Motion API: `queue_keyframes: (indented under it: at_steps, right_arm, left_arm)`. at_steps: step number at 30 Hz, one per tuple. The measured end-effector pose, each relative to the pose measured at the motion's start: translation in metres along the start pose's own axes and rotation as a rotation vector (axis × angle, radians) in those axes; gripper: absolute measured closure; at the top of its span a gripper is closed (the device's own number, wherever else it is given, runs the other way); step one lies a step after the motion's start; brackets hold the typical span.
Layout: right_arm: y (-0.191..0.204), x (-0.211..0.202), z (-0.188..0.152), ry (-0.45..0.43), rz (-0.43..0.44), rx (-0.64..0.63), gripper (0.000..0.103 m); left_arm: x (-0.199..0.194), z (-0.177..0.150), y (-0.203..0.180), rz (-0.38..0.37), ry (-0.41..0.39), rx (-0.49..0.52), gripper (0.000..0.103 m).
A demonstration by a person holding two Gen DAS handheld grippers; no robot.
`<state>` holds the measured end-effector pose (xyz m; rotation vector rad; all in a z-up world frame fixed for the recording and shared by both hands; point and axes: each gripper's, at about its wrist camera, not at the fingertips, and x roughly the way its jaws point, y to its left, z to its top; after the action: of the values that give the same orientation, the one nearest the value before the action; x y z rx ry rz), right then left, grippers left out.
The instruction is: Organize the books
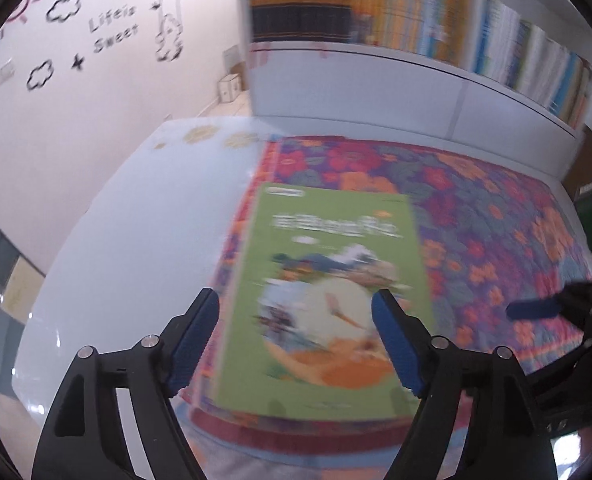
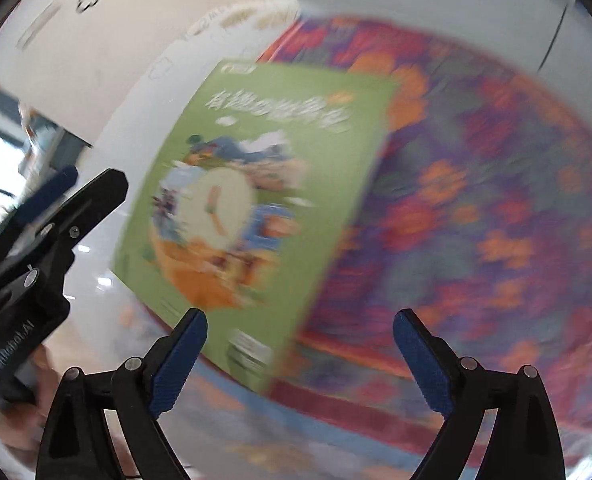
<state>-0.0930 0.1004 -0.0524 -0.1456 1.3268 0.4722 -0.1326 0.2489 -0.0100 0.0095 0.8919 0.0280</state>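
The left gripper (image 1: 296, 312) stands wide open above the lower half of the green book (image 1: 323, 288); its blue pads do not press the cover. The right gripper (image 2: 299, 332) is likewise wide open and holds nothing, with the book's near corner just inside its left finger. The book lies flat on the flowered mat (image 1: 495, 216), at the mat's left edge, on the white table (image 1: 128, 216). Beyond both grippers, the white bookshelf (image 1: 375, 88) carries rows of upright books.
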Motion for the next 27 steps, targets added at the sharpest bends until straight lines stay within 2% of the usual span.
queue_keyframes:
  at_steps: [4,6,10,11,14,16,18,24,27]
  right_arm:
    - [-0.037,-0.026,-0.040,-0.024,-0.084,-0.031,0.010]
    - [-0.050,-0.038,-0.061,-0.070,-0.123,-0.032,0.010]
    - [-0.087,-0.064,-0.093,-0.191,-0.162,0.018,0.010]
    - [-0.096,-0.074,-0.103,-0.244,-0.163,0.041,0.009]
    - [-0.108,-0.086,-0.122,-0.325,-0.199,0.072,0.009]
    - [-0.110,-0.088,-0.127,-0.346,-0.226,0.103,0.009]
    - [-0.111,-0.091,-0.133,-0.379,-0.212,0.117,0.009]
    - [-0.101,-0.100,-0.148,-0.479,-0.273,0.174,0.009]
    - [-0.104,-0.097,-0.153,-0.486,-0.254,0.213,0.009]
  left_arm:
    - [-0.017,-0.009,-0.042,-0.017,-0.032,0.036,0.016]
    - [-0.022,-0.014,-0.063,-0.044,-0.033,0.038,0.016]
    - [-0.022,-0.024,-0.090,-0.102,-0.007,0.008,0.015]
    - [-0.021,-0.027,-0.096,-0.116,0.001,0.008,0.015]
    - [-0.020,-0.039,-0.114,-0.132,0.008,0.019,0.015]
    - [-0.022,-0.046,-0.123,-0.104,0.012,0.027,0.015]
    - [-0.023,-0.053,-0.129,-0.090,0.011,0.027,0.015]
    - [-0.027,-0.065,-0.140,-0.090,-0.001,0.029,0.015]
    - [-0.028,-0.066,-0.142,-0.089,-0.016,0.026,0.015]
